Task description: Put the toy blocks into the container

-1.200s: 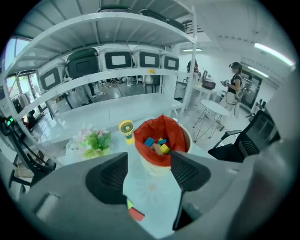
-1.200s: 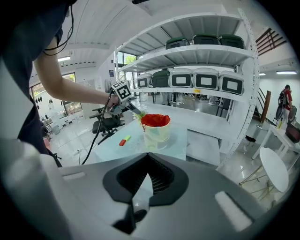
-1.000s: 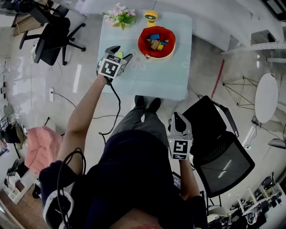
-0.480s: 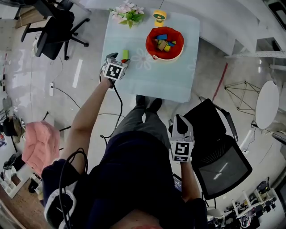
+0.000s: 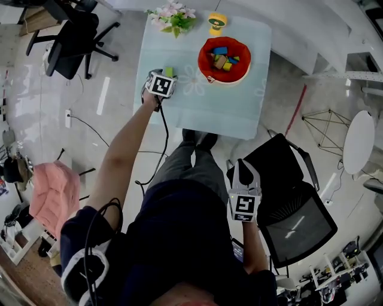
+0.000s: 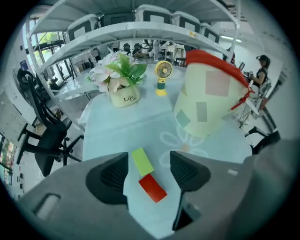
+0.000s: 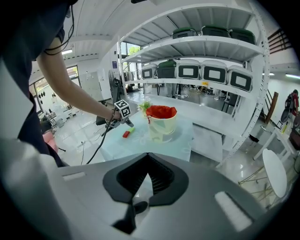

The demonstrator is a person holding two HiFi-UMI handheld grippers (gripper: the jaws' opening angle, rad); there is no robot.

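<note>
- Head view: the left gripper is reaching down over the left part of the worktop, its tips hanging right at a green block lying close to the left edge; the container, a pale bucket with a red lining, is standing well apart from it on the far right part of the worktop and is holding several coloured blocks; a flower pot and a yellow fan are sitting along the far edge; the right gripper is hanging off the worktop, close to the person's body and just beside a black chair.
- Left gripper view: the jaws are standing apart, having just been closing a little; the green block and a red block are lying flat on the worktop between them, end to end, with neither pad pressing on either; the red block is lying nearer the gripper, the green one farther out; the container is rising beyond them to the right, with the flower pot and the fan behind, toward the far edge.
- Right gripper view: the jaws are meeting at their tips and gripping nothing; far beyond them the left gripper is hovering over the two blocks at the worktop's left edge, while the container is standing to their right.
</note>
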